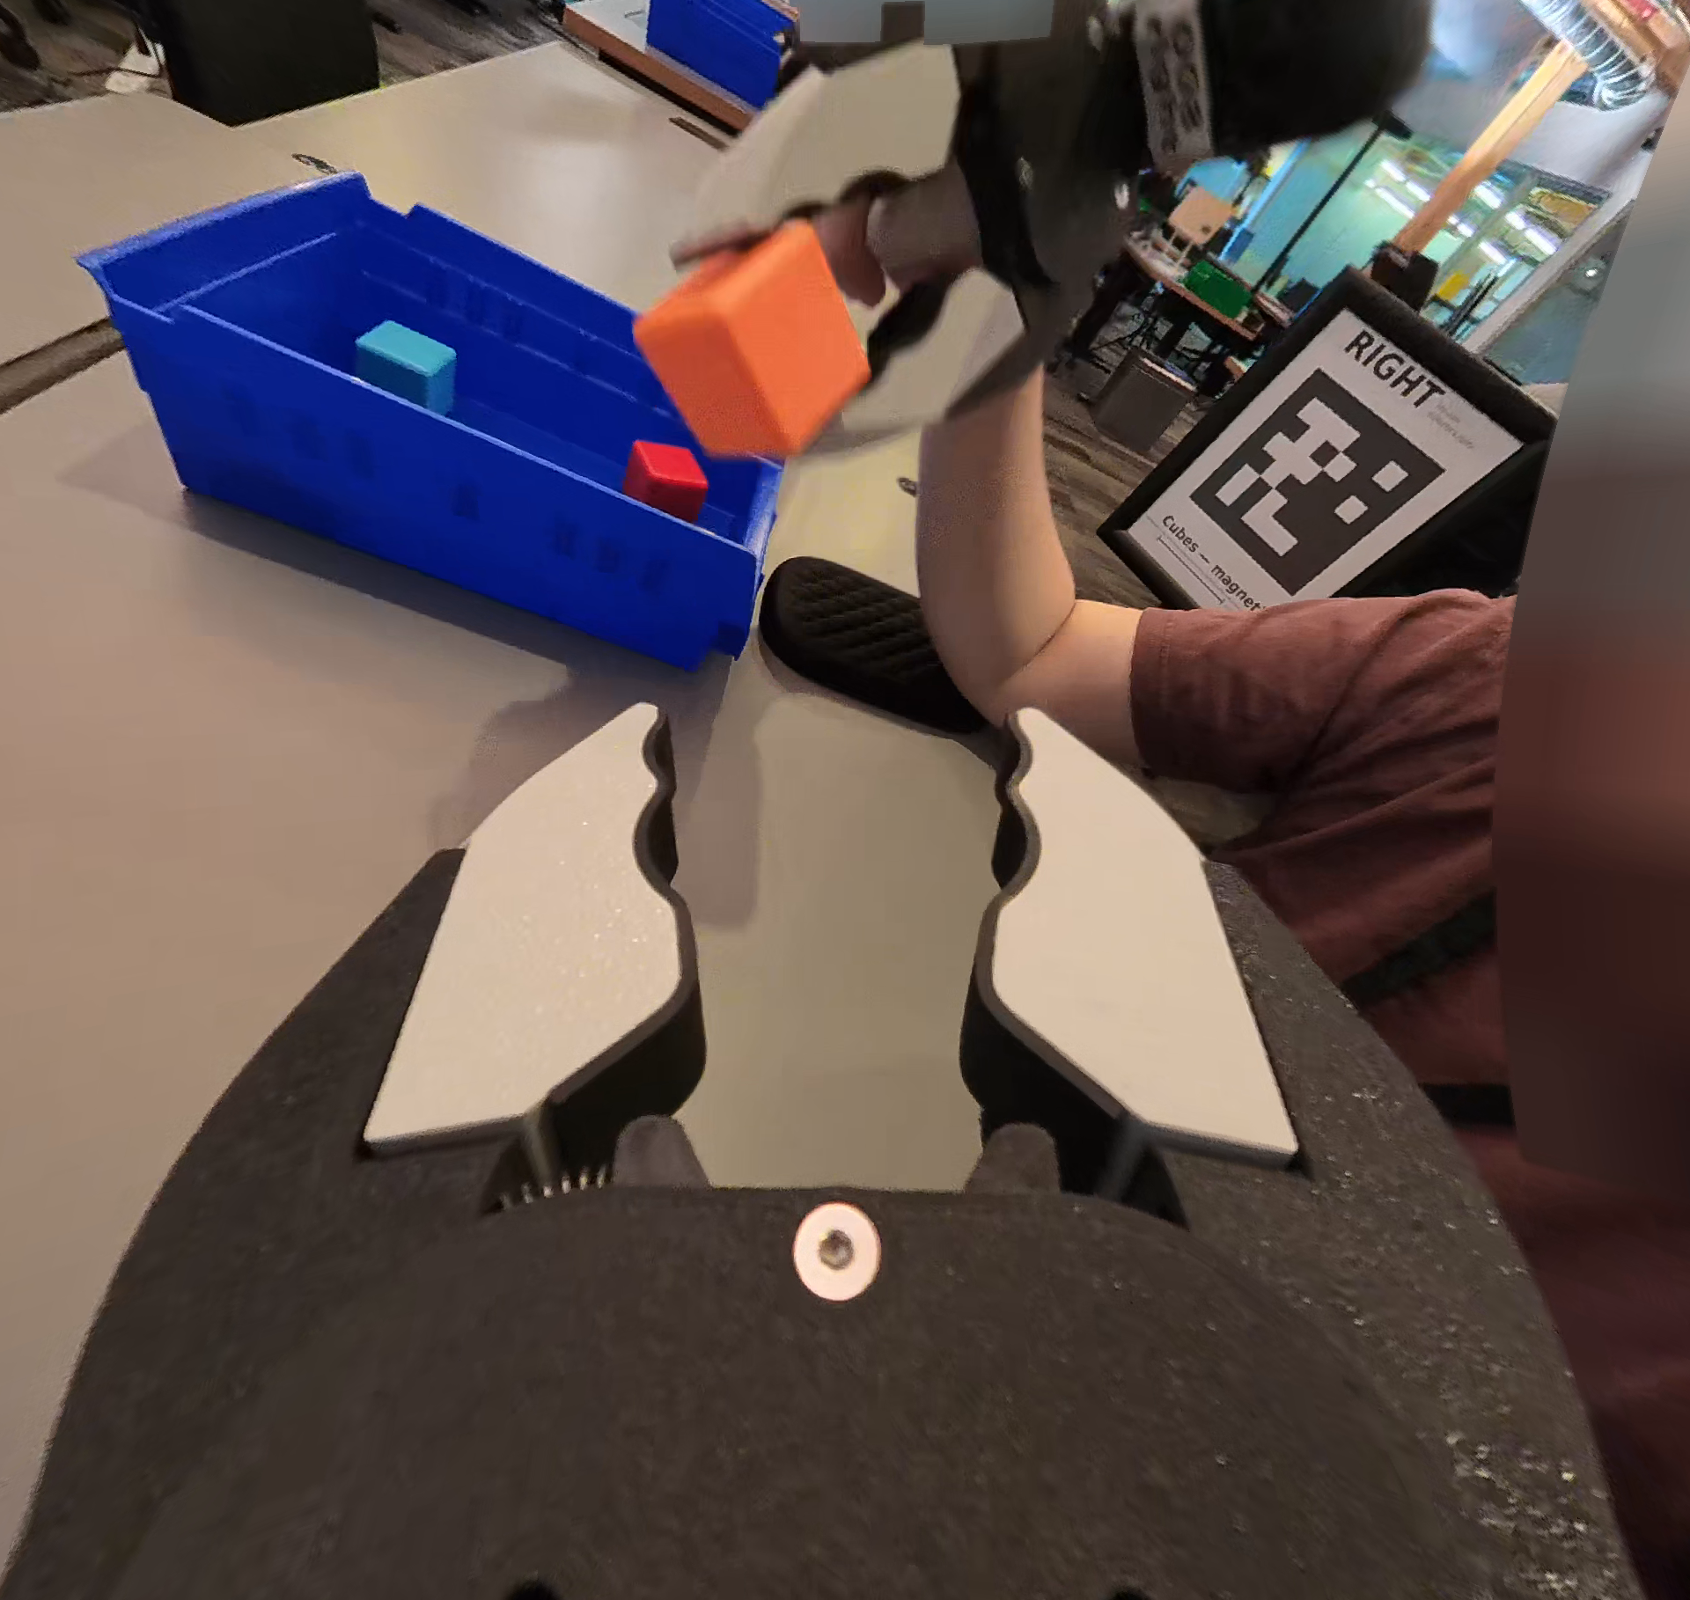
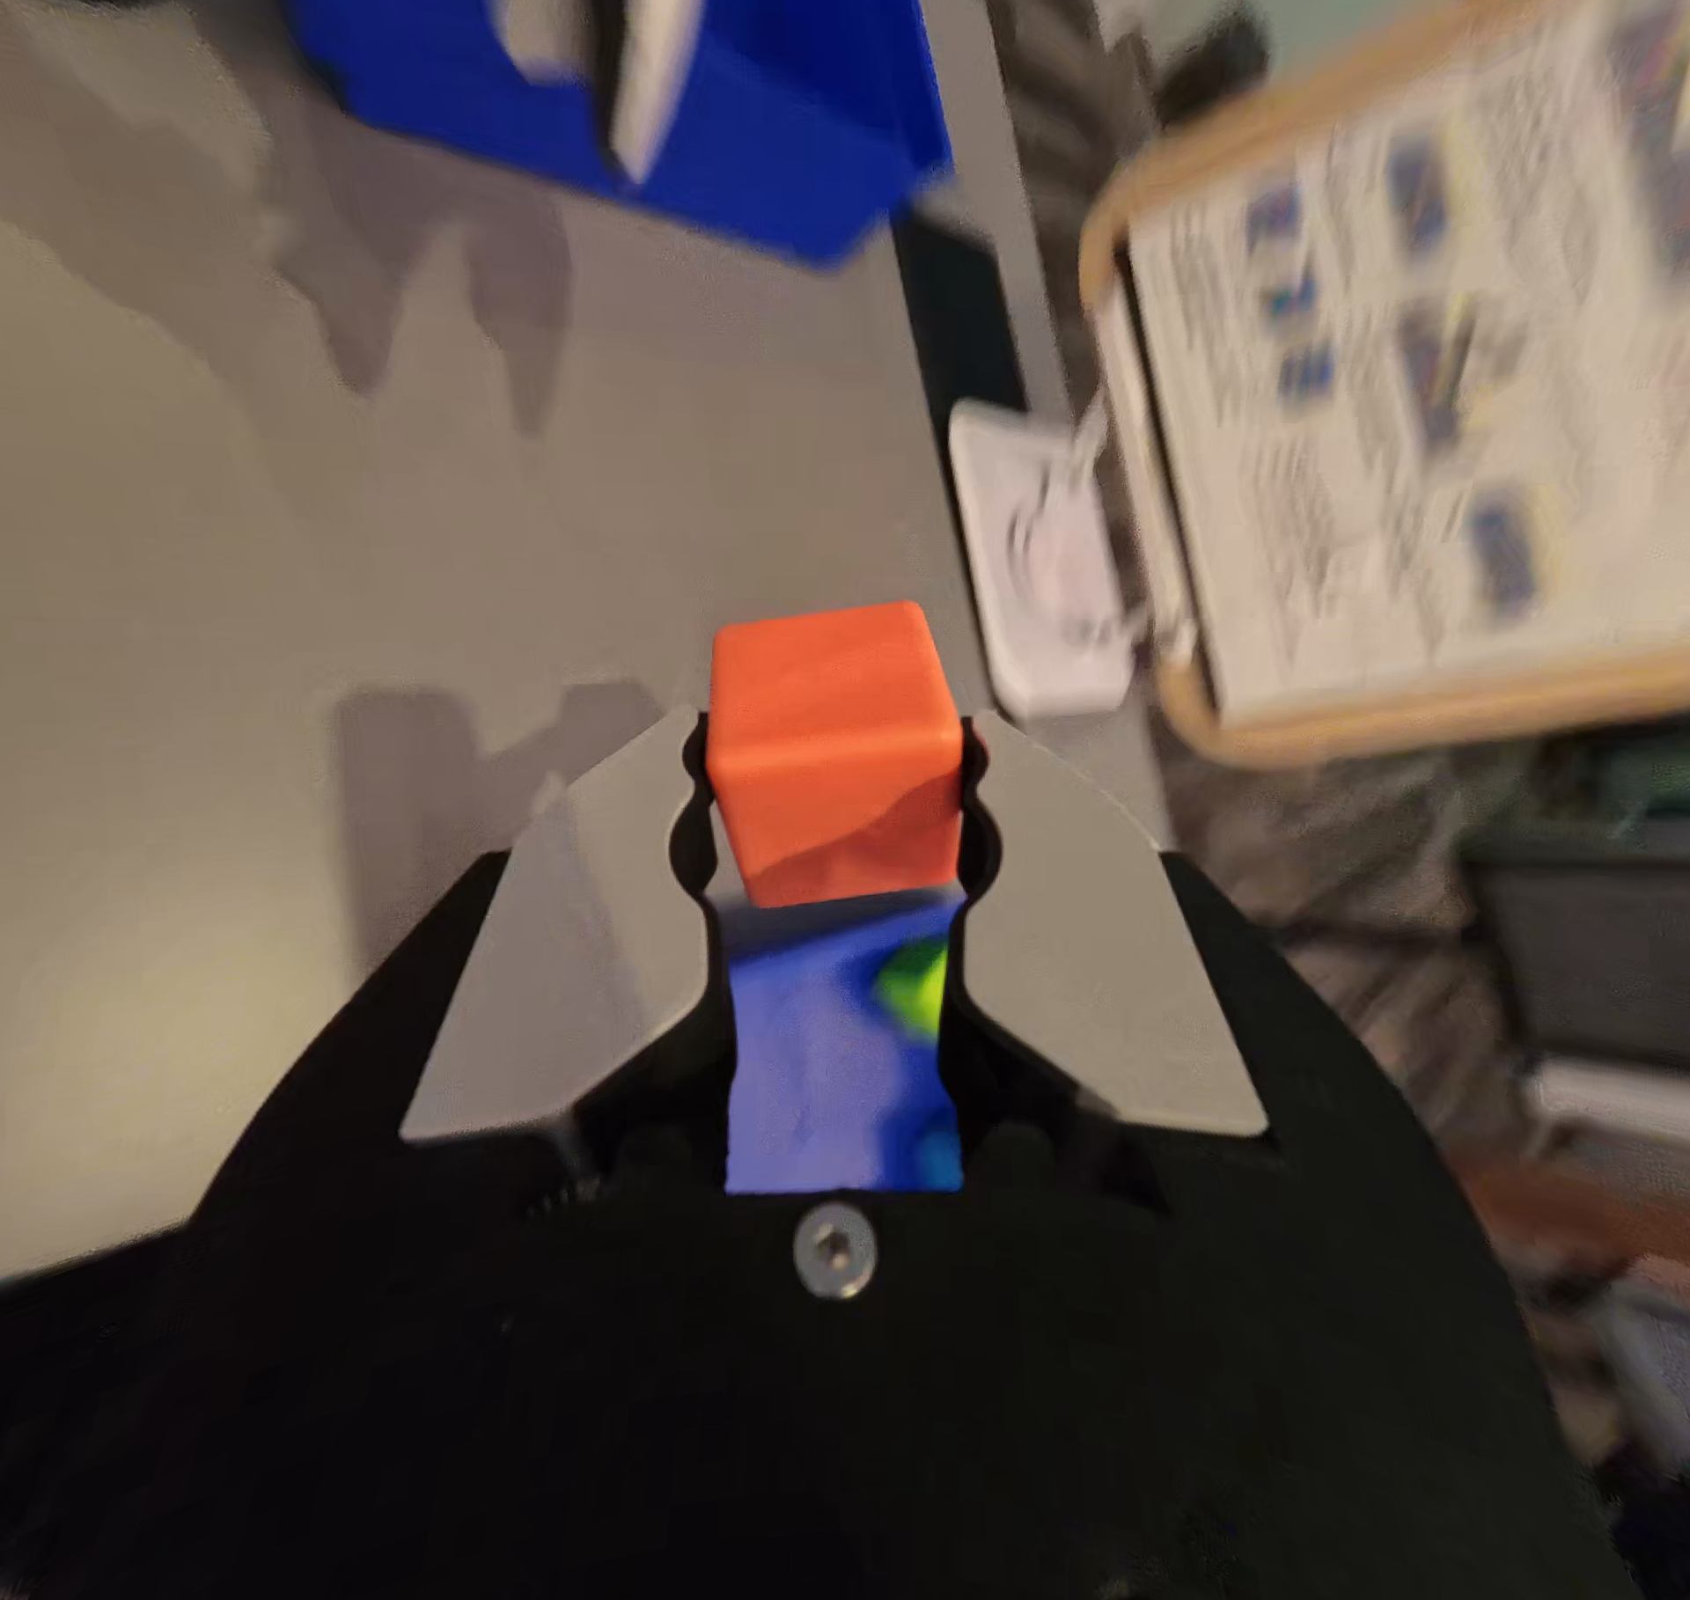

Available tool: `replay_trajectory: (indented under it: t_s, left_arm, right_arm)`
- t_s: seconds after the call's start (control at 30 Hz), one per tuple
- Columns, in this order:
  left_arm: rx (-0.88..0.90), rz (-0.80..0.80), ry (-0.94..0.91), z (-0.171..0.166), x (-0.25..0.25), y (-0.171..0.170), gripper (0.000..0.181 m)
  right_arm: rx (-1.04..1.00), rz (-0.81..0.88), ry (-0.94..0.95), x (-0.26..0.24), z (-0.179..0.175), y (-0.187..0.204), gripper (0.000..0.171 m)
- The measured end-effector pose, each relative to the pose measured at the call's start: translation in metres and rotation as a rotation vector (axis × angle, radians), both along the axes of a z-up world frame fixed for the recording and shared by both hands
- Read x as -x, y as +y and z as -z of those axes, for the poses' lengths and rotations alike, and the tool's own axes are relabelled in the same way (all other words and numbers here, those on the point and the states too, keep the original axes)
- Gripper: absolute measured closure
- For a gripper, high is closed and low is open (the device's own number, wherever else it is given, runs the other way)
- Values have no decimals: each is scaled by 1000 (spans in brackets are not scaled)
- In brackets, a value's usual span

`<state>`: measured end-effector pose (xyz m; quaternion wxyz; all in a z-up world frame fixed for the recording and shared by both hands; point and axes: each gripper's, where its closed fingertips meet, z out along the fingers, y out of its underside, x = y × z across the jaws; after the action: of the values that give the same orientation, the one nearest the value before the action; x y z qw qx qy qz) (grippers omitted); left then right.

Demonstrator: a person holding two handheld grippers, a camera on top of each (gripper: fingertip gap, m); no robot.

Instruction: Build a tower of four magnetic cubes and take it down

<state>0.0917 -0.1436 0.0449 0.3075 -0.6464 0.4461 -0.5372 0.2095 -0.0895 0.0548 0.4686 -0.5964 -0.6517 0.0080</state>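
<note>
My right gripper (image 2: 832,733) is shut on an orange cube (image 2: 832,751) and holds it in the air above the near end of a blue bin (image 1: 439,477). In the left wrist view the orange cube (image 1: 754,340) hangs over the bin's right end. A light blue cube (image 1: 407,363) and a red cube (image 1: 666,479) lie inside the bin. Under the right gripper, blue bin floor (image 2: 823,1053) and a blurred green cube (image 2: 914,989) show. My left gripper (image 1: 832,733) is open and empty, low over the grey table (image 1: 229,825), near the bin's corner.
A black ribbed pad (image 1: 860,633) lies on the table by a person's forearm (image 1: 997,550). A framed marker sign (image 1: 1317,477) stands beyond the table edge. A second blue bin (image 1: 713,38) sits far back. A framed board (image 2: 1417,349) shows blurred on the right.
</note>
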Motion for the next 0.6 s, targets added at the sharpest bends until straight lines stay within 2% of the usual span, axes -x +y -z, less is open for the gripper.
replay_trajectory:
  t_s: [0.1,0.2,0.37,0.6]
  left_arm:
    - [-29,-26,30,2,4,4,115]
    - [-59,-32,73,8,4,5,116]
    - [-77,-21,110,13,3,2,117]
    - [-82,-22,121,17,4,5,119]
  right_arm:
    - [284,269,-33,-73,31,15,120]
    - [482,418,-204,-124,84,19,119]
    - [765,380,-436,-130,152,5,119]
    - [804,315,-518,-121,181,10,118]
